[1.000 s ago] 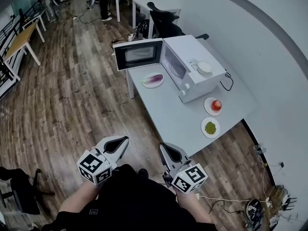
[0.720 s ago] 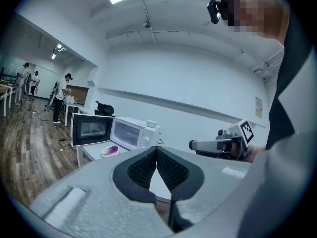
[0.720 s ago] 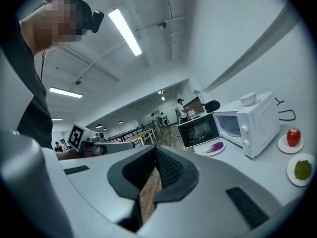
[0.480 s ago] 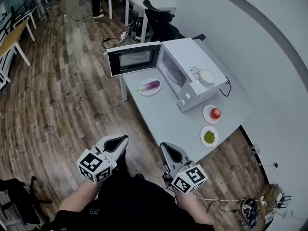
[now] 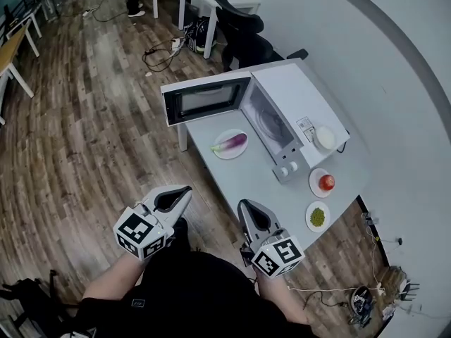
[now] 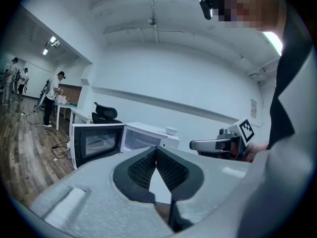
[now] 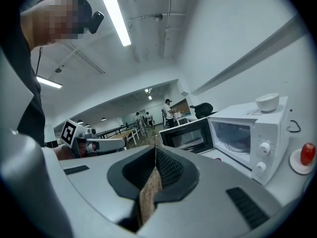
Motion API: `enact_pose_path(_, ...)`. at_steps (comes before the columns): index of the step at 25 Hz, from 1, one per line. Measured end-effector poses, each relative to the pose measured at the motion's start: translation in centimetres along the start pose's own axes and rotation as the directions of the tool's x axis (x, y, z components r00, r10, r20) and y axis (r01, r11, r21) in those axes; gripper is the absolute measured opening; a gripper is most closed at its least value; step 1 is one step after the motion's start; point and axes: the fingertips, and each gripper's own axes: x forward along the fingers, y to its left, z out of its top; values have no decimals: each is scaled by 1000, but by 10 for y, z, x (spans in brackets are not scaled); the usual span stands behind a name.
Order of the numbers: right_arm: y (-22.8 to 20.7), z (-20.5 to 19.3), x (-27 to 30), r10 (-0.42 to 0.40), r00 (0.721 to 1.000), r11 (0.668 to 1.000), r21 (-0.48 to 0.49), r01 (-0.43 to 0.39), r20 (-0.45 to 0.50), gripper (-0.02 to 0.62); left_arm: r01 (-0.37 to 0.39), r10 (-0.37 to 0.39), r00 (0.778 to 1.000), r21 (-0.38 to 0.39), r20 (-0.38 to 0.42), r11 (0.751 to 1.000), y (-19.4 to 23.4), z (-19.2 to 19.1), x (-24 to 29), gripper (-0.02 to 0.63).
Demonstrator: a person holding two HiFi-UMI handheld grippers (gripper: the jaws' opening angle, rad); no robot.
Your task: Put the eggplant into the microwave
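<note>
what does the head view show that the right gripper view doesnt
Only the head view: the eggplant seen clearly on its white plate, the plate of green food, and the right claw from above.
Only the right gripper view: the ceiling strip light, and the right claw's pads meeting with nothing between them.
Both: the white microwave with its door open, the bowl on top of it, the red fruit and the left claw.
</note>
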Motion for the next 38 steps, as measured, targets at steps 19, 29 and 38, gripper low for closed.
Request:
enact_pose_path(19,-59,16,97,-101,994,995,-18,101,-36,15,126,-123,990,35,-71,991,83,17,85,8)
enact_pose_path(29,-122,-2,86,-113,991,991,-85,107,-72,15,83,-79,987,24,-137,996,63,0,138,8)
enact_pose_path(38,-151,-40,111,-161,978,972,-190,135,-131,17,100,-84,977,75,-196,992,85,-15,160,8)
